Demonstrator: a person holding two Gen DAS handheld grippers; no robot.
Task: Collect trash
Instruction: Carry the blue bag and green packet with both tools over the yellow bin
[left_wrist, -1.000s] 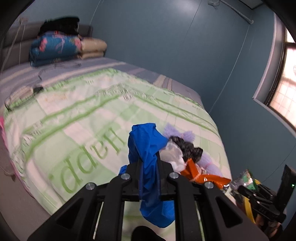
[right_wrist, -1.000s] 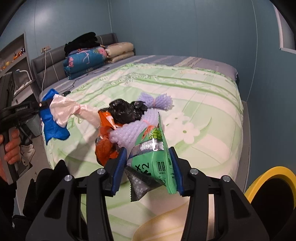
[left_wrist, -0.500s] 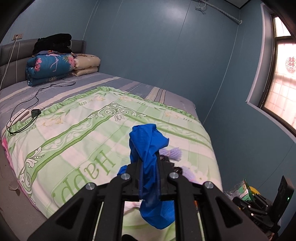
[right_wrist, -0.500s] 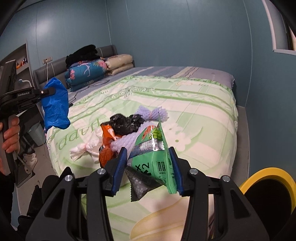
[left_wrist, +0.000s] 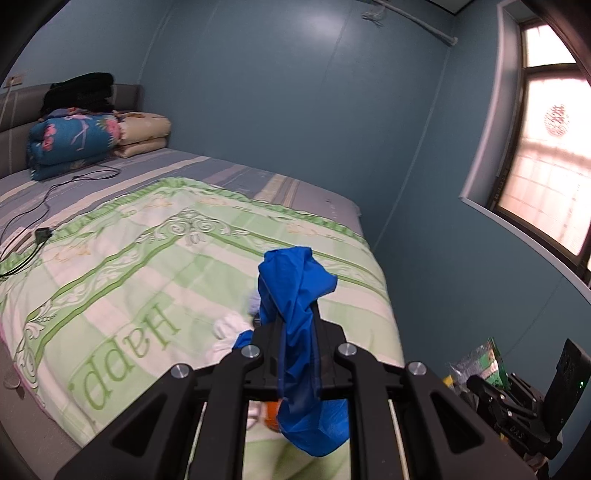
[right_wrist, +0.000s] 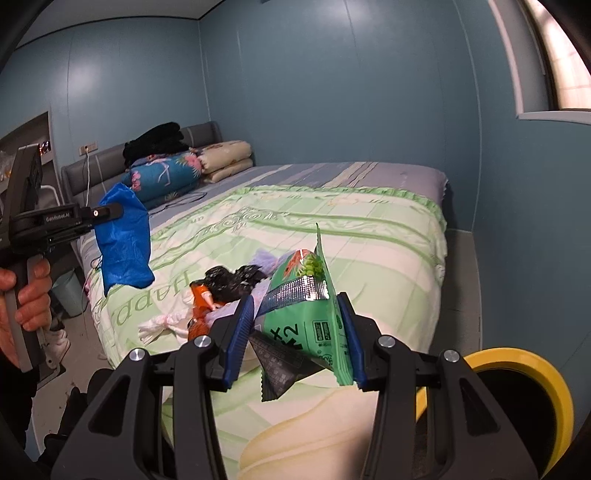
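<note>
My left gripper (left_wrist: 295, 325) is shut on a crumpled blue plastic bag (left_wrist: 295, 280), which hangs above the bed; it shows in the right wrist view too as the blue bag (right_wrist: 125, 243). My right gripper (right_wrist: 297, 332) is shut on a green snack packet (right_wrist: 306, 314), with a dark wrapper (right_wrist: 277, 365) below it. On the green quilt (right_wrist: 369, 236) lies a pile of trash: a black bag (right_wrist: 232, 280), an orange wrapper (right_wrist: 199, 295), a white tissue (right_wrist: 162, 325) and purple foam netting (right_wrist: 264, 258).
A yellow-rimmed bin (right_wrist: 517, 362) stands at the bed's foot, low right. Folded quilts (left_wrist: 74, 144) and pillows sit by the headboard, with a charger cable (left_wrist: 40, 232) on the sheet. A pale bin (right_wrist: 68, 291) stands beside the bed. A hand (right_wrist: 29, 295) holds the left gripper.
Both grippers have risen and drawn back from the trash pile with their loads. The white tissue that hung by the blue bag now lies on the quilt.
</note>
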